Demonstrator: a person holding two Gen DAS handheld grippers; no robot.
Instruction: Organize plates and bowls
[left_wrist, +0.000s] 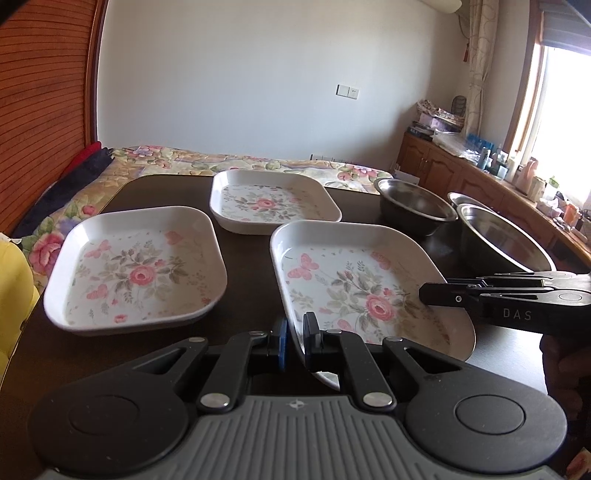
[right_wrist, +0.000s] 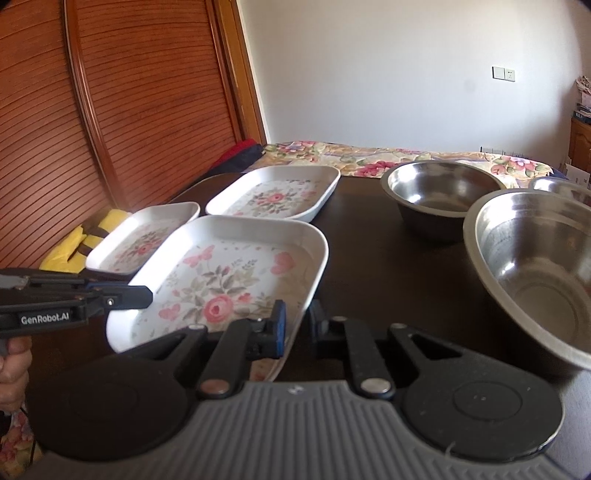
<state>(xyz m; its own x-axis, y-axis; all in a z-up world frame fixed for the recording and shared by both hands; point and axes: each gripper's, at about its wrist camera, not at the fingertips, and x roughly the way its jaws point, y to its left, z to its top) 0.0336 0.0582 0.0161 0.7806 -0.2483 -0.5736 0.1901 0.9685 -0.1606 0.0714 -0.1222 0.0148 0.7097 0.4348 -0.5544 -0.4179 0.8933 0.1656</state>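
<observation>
- Three white square plates with pink rose prints sit on the dark brown table (left_wrist: 251, 280): the near plate (left_wrist: 354, 288), a left plate (left_wrist: 136, 269) and a far plate (left_wrist: 271, 201).
- Both tools are on the near plate, and it looks tilted, its near edge raised, so you seem to be lifting it to stack on another.
- Your left gripper (left_wrist: 295, 339) is clenched on the plate's near-left rim, one pad inside and one outside.
- Your right gripper (right_wrist: 295, 325) straddles the near-right rim; the grip looks closed on it, though the outer finger is partly hidden.
- Holding opposite sides probably keeps the shallow plate level and stops it swinging.
- Three round stainless steel bowls stand to the right: a large near one (right_wrist: 535, 273), a middle one (right_wrist: 439, 195), and a small one (right_wrist: 565, 186) behind, mostly cut off.
- The bowls are not nested yet, so most sorting remains.
</observation>
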